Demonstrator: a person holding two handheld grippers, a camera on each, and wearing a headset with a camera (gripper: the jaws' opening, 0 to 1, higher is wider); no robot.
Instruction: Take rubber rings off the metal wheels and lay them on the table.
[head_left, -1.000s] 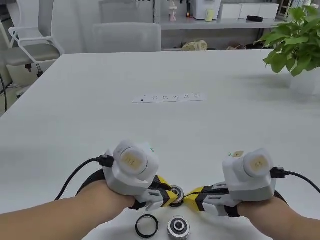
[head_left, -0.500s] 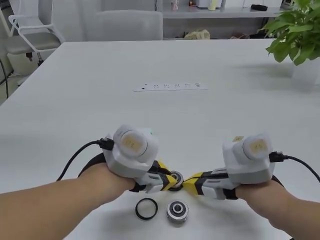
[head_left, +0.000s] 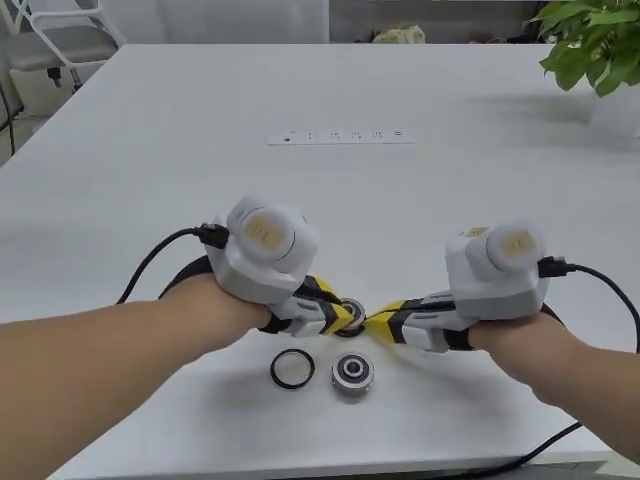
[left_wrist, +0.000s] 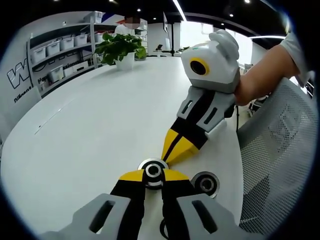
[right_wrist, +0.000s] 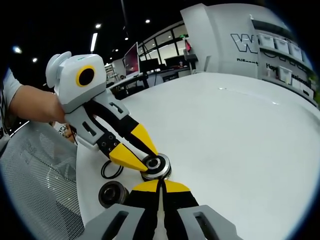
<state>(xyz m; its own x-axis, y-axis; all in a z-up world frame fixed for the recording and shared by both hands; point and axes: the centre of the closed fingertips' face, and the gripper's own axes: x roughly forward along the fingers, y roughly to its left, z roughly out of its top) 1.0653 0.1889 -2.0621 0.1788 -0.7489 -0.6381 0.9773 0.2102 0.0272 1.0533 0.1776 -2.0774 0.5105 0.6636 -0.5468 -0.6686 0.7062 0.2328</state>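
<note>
Evidently mid-strip, the left gripper (right_wrist: 142, 158) clamps a metal wheel (right_wrist: 156, 165) while the right gripper (right_wrist: 160, 186), jaws closed, touches its rim; peeling off the rubber ring (right_wrist: 151, 176) likely comes next.

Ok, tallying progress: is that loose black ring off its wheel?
Off: the rubber ring lies flat on the table beside a wheel, not touching it.

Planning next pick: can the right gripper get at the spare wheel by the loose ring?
Probably yes. The spare wheel lies uncovered, apart from the loose ring, close to the right gripper. Its tips sit at the held wheel in the left gripper, so back off first.
</note>
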